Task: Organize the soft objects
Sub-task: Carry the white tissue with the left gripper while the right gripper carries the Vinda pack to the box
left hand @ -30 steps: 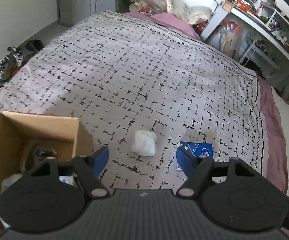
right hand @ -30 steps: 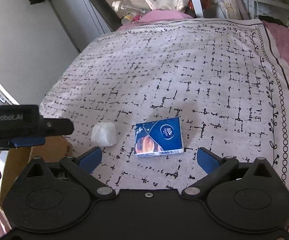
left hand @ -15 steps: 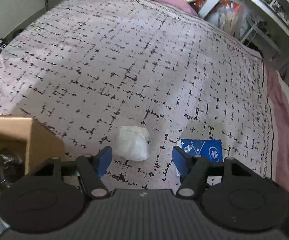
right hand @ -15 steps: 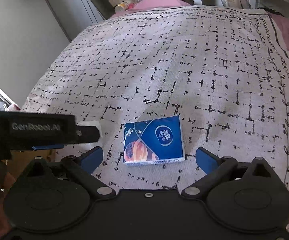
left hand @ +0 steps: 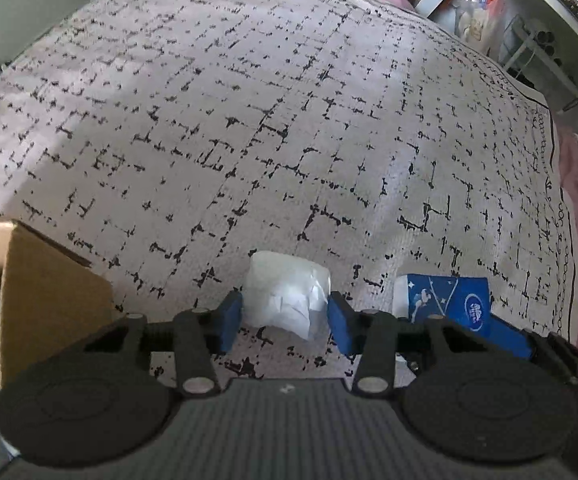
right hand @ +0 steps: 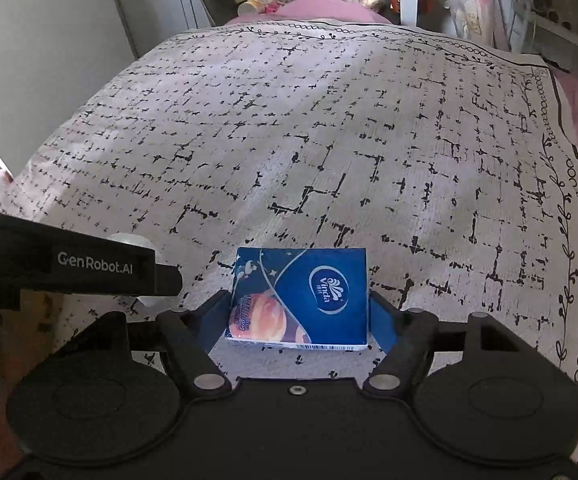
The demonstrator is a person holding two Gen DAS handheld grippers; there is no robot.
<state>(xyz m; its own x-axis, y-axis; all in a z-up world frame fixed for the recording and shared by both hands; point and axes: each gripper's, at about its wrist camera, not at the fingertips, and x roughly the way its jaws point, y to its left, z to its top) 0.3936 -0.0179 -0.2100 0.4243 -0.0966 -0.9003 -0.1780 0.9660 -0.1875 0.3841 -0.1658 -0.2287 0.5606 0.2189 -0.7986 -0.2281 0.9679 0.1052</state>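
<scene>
A crumpled white tissue wad (left hand: 285, 296) lies on the patterned bedspread. My left gripper (left hand: 285, 318) has closed its blue fingers against both sides of the wad. A blue Vinda tissue pack (right hand: 303, 300) lies to the right of it and also shows in the left wrist view (left hand: 445, 302). My right gripper (right hand: 299, 322) has its fingers pressed on both sides of the pack. The left gripper's black body (right hand: 61, 264) shows at the left of the right wrist view and hides most of the wad.
An open cardboard box (left hand: 45, 292) stands on the bed just left of the left gripper, with dark items inside. The bedspread (left hand: 289, 128) stretches far ahead. Shelves and clutter (left hand: 529, 20) stand beyond the bed's right side.
Both grippers moved forward and down, and their fingers closed: the left onto the white wad, the right onto the blue pack. The box slid toward the left edge of the view.
</scene>
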